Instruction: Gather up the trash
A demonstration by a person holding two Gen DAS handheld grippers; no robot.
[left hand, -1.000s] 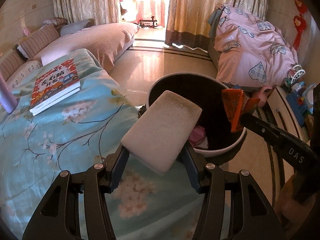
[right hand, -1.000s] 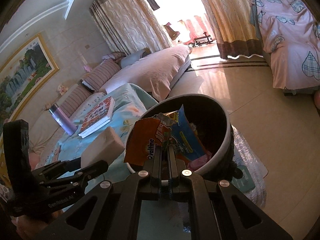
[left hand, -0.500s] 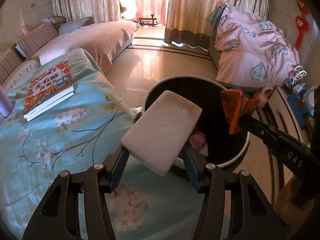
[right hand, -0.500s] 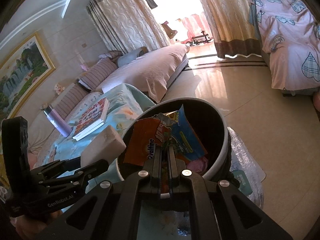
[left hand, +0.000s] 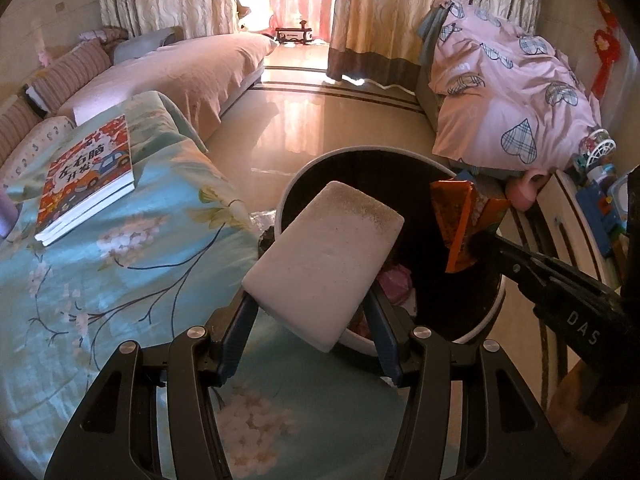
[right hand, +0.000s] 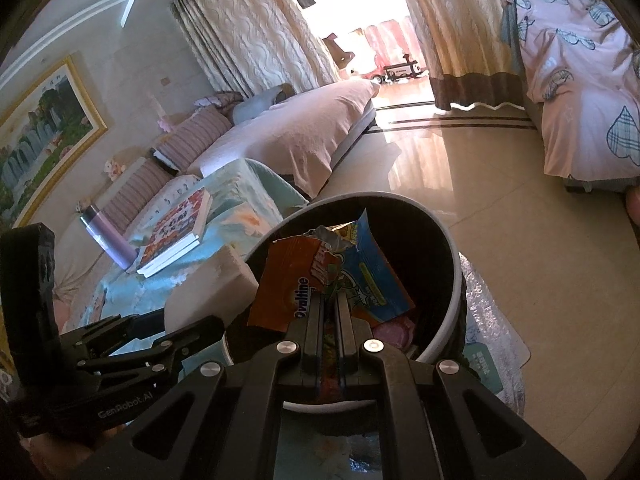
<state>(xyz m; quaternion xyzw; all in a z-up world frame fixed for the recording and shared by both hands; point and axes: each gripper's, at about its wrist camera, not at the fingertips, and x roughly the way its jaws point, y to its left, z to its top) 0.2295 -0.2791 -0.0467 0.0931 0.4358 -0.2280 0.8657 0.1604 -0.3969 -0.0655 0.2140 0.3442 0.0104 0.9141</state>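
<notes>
1. The left gripper [left hand: 316, 312] pinches a pale grey sponge block [left hand: 324, 256] between its 2 fingers, holding the block tilted, its far end over the near rim of the trash bin [left hand: 496, 300].
2. The right gripper [right hand: 330, 304] has its jaws pressed nearly together on 2 crumpled snack wrappers [right hand: 320, 280], 1 orange and 1 blue, held above the bin's dark mouth.
3. The bin stands on the floor just beside the bed with the blue floral cover [left hand: 120, 264]; pink trash already lies at its bottom.
4. Judged from these views, both loads look ready for release, though neither has been dropped.
5. Risk: the block's near end appears to hang over the bed side of the rim. Letting go here could bounce it off the rim onto the cover or floor.
6. Risk: the wrappers are light and flat. They may cling to the pads or flutter sideways past the rim once the jaws part.
7. Risk: both grippers crowd 1 opening, so a sideways shift could knock 1 against the other or tip the bin.
8. The book [left hand: 88, 184] and purple bottle [right hand: 106, 240] on the bed lie well apart from the action.
</notes>
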